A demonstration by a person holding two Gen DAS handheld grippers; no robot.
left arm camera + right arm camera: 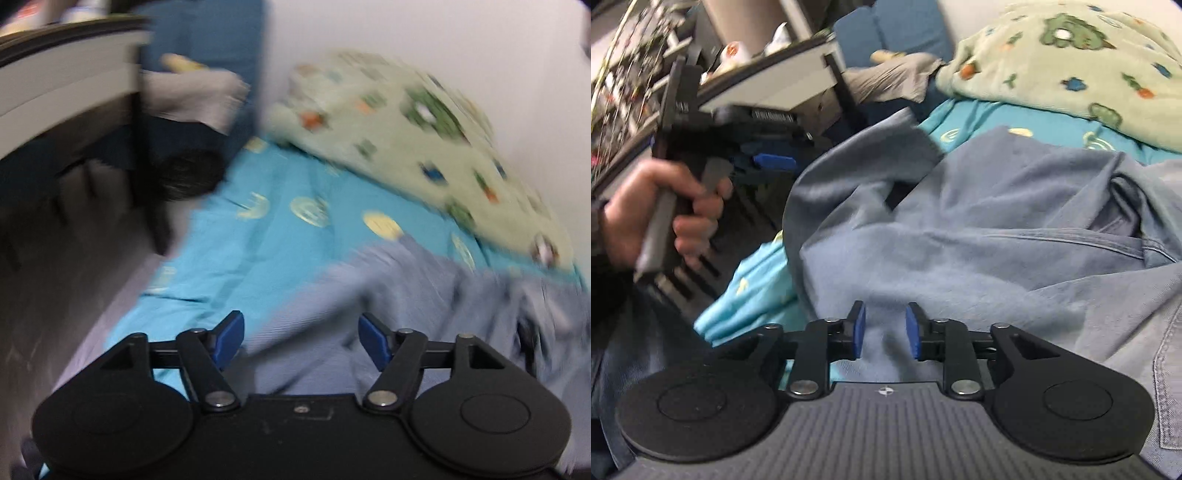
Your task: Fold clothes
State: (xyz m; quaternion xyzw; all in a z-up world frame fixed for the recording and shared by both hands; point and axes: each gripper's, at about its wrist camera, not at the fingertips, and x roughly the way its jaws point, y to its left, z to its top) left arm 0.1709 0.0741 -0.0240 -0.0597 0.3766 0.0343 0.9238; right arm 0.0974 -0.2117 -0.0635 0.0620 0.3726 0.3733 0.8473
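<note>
Over on the left, the left gripper (301, 341) hangs above the bed with its blue pads spread wide and nothing between them, released, hovering just over the near edge of the blue garment (960, 236). From the right wrist view you can see that same tool held up in the person's left hand (661, 218), well off the cloth at the left side of the bed. The left view is badly smeared, so I'd only guess the garment's edge sits right under those pads. Moving to the middle, the garment lies rumpled across the turquoise sheet (258, 229), a sleeve or flap humped up at its left, seams and a denim-like panel bunched toward the right. Beyond it, the green patterned blanket (1071, 59) is heaped by the wall. Now the right gripper (885, 330): pads parted with a modest gap, cloth lying below them but not pinched, so it's free too. This reads as the opening step, with the garment not yet spread flat and no fold made. The next move likely calls for each tool to close on an edge or corner, left and right, and pull the fabric taut before any fold.
</note>
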